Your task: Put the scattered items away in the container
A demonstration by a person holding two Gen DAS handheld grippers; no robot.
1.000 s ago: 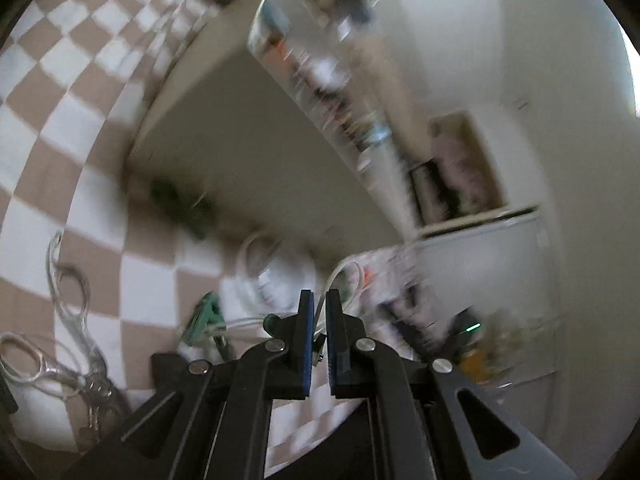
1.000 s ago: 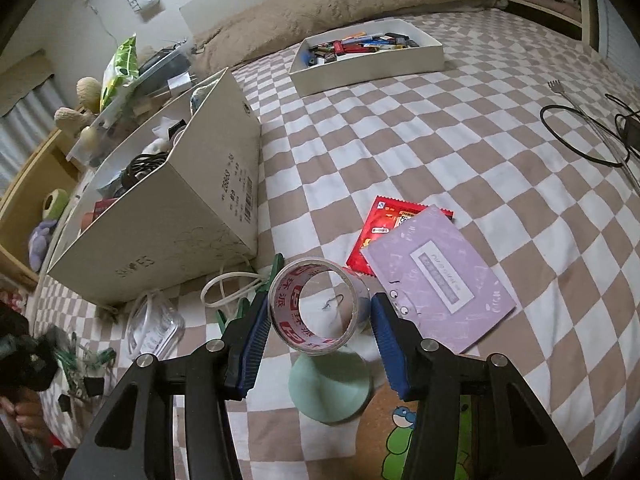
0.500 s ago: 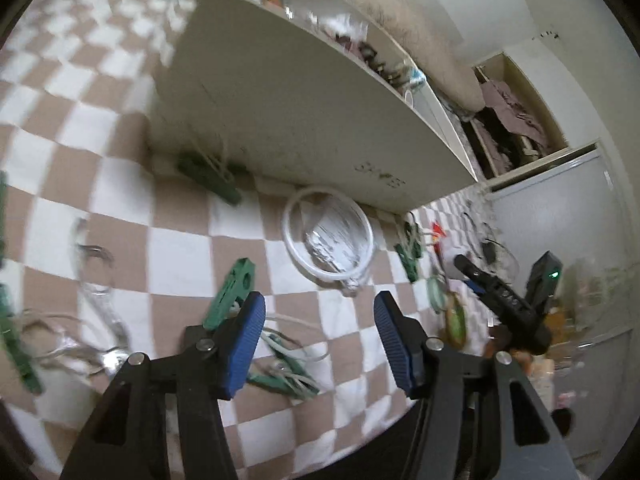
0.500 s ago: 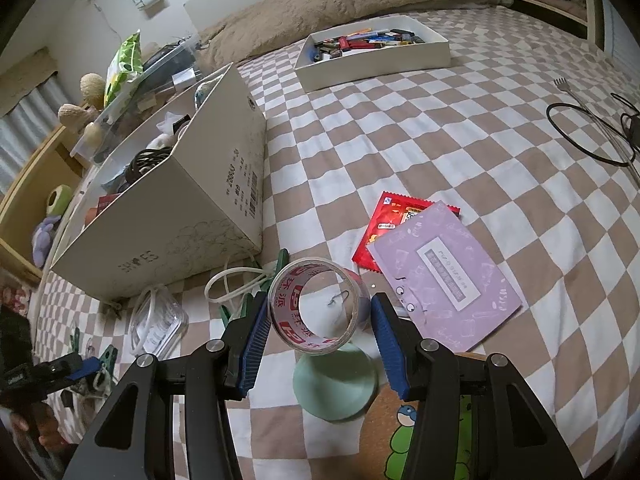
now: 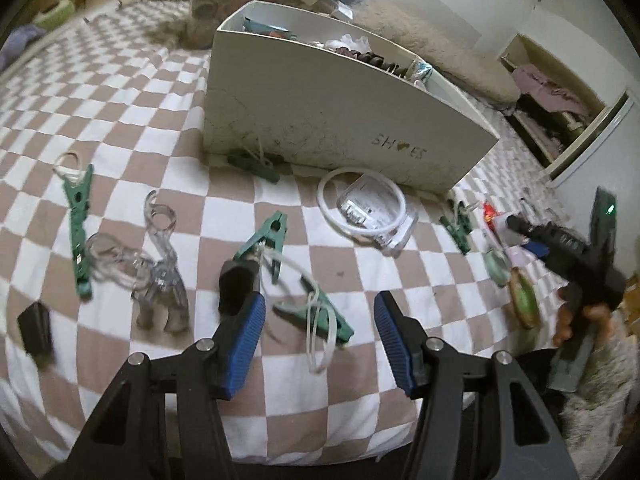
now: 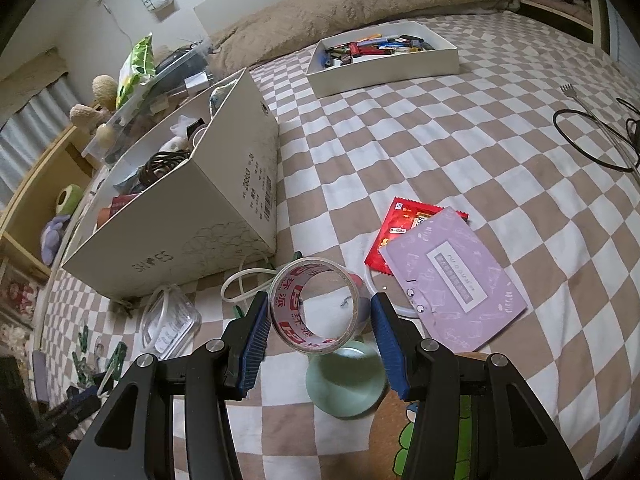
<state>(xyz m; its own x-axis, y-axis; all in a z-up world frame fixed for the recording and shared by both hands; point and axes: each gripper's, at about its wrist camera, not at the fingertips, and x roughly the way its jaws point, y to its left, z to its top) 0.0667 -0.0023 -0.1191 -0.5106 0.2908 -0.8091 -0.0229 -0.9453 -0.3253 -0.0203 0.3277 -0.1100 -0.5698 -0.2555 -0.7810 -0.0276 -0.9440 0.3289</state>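
Note:
The white shoe box [image 5: 340, 120], holding several items, stands on the checked bedspread. In front of it lie scattered green clothes pegs [image 5: 268, 240]. My left gripper [image 5: 319, 340] is open, low over one green peg with a white cord [image 5: 320, 316]; its pads do not touch the peg. My right gripper [image 6: 320, 336] is shut on a roll of clear tape with red print [image 6: 316, 308], held above the bed to the right of the shoe box [image 6: 192, 216]. In the left wrist view a hand [image 5: 580, 316] holds that right gripper at the far right.
A purple booklet [image 6: 452, 284] overlaps a red packet [image 6: 404, 224]. A green round mat [image 6: 344, 384] lies under the tape. Clear clips [image 5: 156, 264], a clear case inside a white ring [image 5: 368, 208], a white tray of lighters [image 6: 384, 60] and a black cable loop [image 6: 588, 136] lie around.
My left gripper went from shut to open and swung round over the pegs in front of the box. The right gripper kept still with the tape roll.

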